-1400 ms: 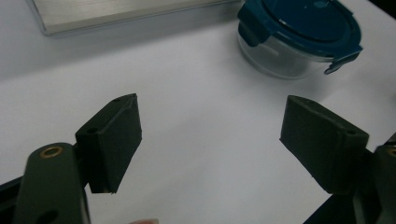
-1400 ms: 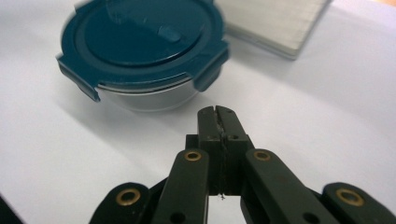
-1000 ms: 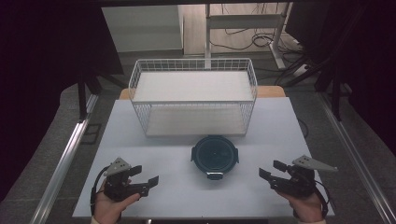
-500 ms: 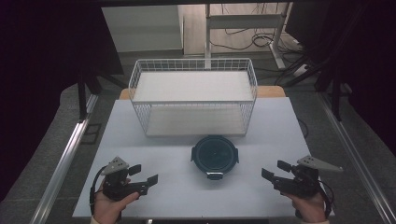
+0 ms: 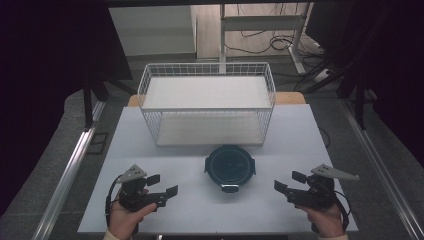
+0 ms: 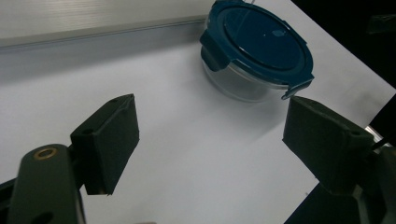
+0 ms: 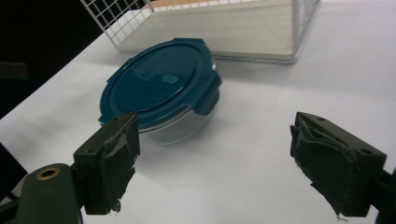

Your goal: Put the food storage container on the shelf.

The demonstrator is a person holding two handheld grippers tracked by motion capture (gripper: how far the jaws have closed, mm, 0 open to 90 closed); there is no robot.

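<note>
From above, I see the white bench (image 5: pixel 150 150) with a wire basket (image 5: pixel 207 70) standing at its far side; a pale board lines its bottom and nothing else lies in it. Just in front of the basket sits a round tub (image 5: pixel 230 166) with a dark blue clip-on lid, lid shut. My left hand-held gripper (image 5: pixel 162 186) rests low at the near left, my right hand-held gripper (image 5: pixel 289 183) at the near right, both pointing inward at the tub and well apart from it. Bare bench lies between each and the tub.

In the left gripper view, my left hand-held gripper (image 6: pixel 210 144) has just been opening and stands wide, with only bench between the pads. Here the tub (image 6: pixel 257 46) shows its clear glass wall under the lid, which the high view hides; I can't tell whether anything is inside.

In the right gripper view, my right hand-held gripper (image 7: pixel 215 158) has likewise just been opening and gapes wide, holding nothing. The tub (image 7: pixel 161 86) sits ahead toward the left pad, the basket (image 7: pixel 210 28) close behind it.
</note>
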